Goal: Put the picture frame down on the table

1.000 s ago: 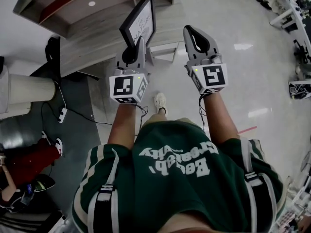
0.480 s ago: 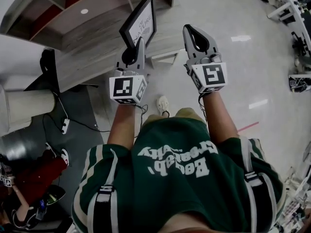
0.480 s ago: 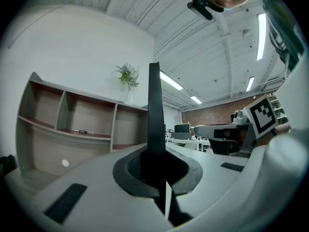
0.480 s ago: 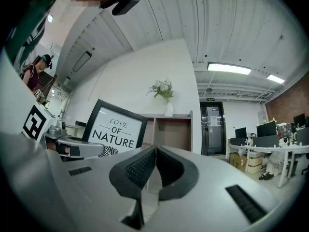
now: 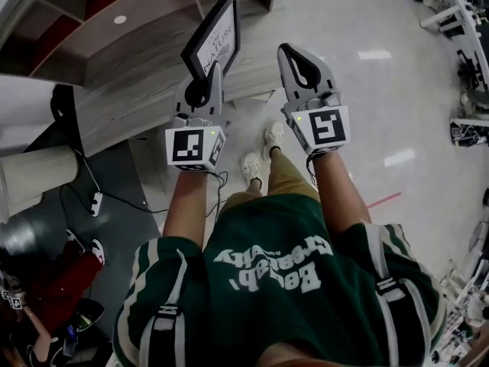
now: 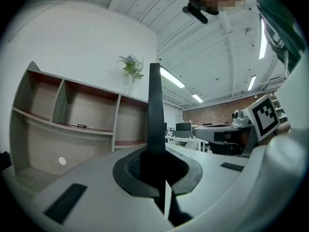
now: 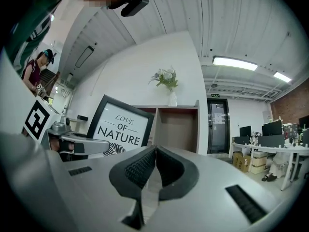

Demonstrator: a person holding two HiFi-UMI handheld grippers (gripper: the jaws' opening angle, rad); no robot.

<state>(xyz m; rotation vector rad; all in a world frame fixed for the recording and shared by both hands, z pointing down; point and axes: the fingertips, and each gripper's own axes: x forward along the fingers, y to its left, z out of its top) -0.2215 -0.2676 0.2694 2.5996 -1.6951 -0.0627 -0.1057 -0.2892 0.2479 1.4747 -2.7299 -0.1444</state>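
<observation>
Picture frame (image 5: pixel 214 30) is pinched by one thin edge in your left gripper (image 5: pixel 208 79); right gripper (image 5: pixel 294 58) is closed, empty. It could pivot and slip nearing the far-left table (image 5: pixel 130 98).

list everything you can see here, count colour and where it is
picture frame: one, black border, white print, upright in the left gripper
shelf unit: one, light wood, ahead of the person
vase of greenery: one, white vase, on top of the shelf unit
power strip: one, white, on the dark floor at left
desks: several, white, far side of the room
bystander: one, dark red top, off to the left
shoes: two, white, on the pale floor
left gripper: one, grey, jaws closed on the frame's lower edge
right gripper: one, grey, jaws together, nothing between them
</observation>
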